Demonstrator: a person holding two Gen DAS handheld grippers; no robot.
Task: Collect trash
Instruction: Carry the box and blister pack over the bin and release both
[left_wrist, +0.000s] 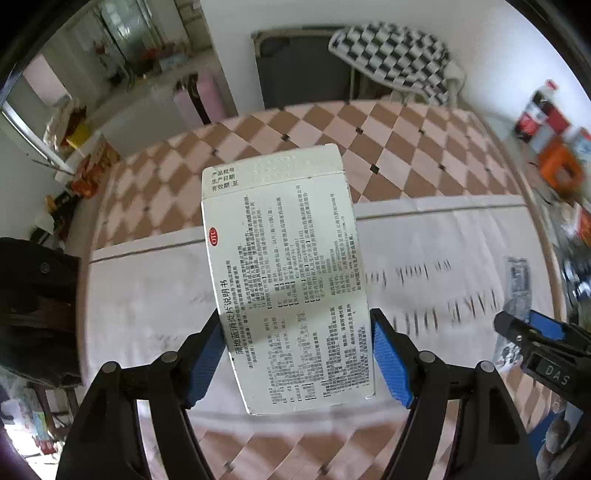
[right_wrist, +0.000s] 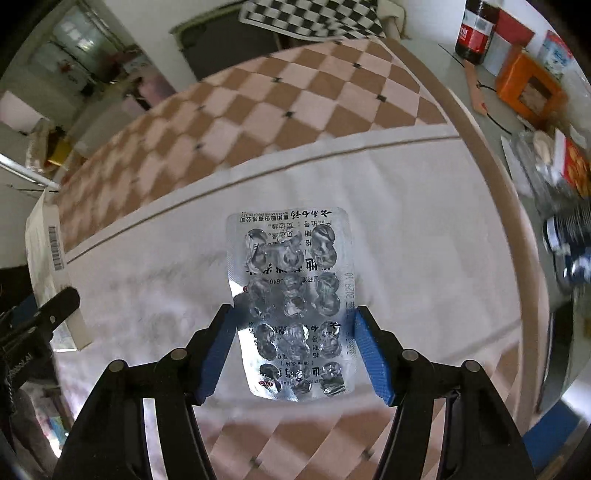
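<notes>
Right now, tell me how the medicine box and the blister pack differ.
The medicine box is opaque white cardboard covered in black print; the blister pack is shiny silver foil with clear, crumpled bubbles. The box looks thick, with a folded end flap; the pack is a thin sheet. The box sits in the left tongs; the pack sits in the right tongs. Both are gripped at their side edges, held above the checkered table.

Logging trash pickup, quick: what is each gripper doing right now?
Left gripper: shut on the medicine box.
Right gripper: shut on the empty blister pack.
</notes>
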